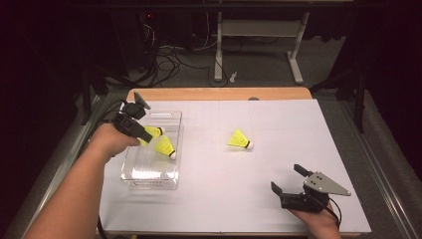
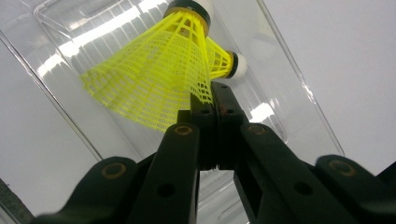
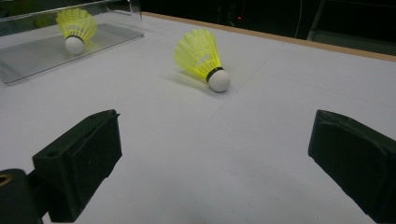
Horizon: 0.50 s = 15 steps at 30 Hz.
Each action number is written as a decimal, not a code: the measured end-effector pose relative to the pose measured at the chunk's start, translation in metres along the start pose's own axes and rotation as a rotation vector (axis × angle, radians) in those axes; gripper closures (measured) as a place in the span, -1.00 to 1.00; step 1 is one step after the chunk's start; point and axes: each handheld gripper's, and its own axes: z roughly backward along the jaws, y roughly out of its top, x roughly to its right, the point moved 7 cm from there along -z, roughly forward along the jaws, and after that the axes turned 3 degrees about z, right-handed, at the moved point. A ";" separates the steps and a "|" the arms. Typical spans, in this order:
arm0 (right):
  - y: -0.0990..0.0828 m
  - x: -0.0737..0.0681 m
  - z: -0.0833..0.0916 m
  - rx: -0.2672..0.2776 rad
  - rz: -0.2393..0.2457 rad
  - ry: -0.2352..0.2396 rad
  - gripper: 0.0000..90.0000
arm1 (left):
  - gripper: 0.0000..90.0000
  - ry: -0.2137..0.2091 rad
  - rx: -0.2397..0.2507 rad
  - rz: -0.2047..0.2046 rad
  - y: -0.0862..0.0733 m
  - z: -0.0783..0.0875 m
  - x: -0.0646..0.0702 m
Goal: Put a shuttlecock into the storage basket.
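Left hand-held gripper over the clear box, jaws clamped tight on the skirt edge of a yellow shuttlecock, cork up in the left gripper view. Second shuttlecock lies in the box just beside it. Third shuttlecock on the white tabletop, well apart. Right hand-held gripper near the front edge, jaws wide, empty. No readable labels or writing.
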 end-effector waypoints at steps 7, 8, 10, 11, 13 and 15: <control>-0.001 0.000 0.000 -0.003 -0.004 0.001 -0.93 | 0.98 -0.010 -0.005 -0.012 0.007 -0.008 -0.004; -0.001 0.000 0.000 -0.003 -0.004 0.001 -0.93 | 0.98 -0.007 -0.003 -0.008 0.007 -0.010 -0.006; -0.001 0.000 0.000 -0.005 -0.005 0.000 -0.93 | 0.98 0.002 -0.014 -0.008 0.008 -0.013 -0.008; -0.001 0.000 0.000 -0.003 -0.004 0.001 -0.93 | 0.98 0.003 -0.013 -0.006 0.009 -0.014 -0.009; -0.001 0.000 0.000 -0.002 -0.006 0.001 -0.93 | 0.98 0.001 -0.006 0.000 0.010 -0.015 -0.012; -0.002 0.001 0.000 -0.006 -0.005 0.001 -0.93 | 0.98 0.002 -0.010 0.000 0.011 -0.017 -0.013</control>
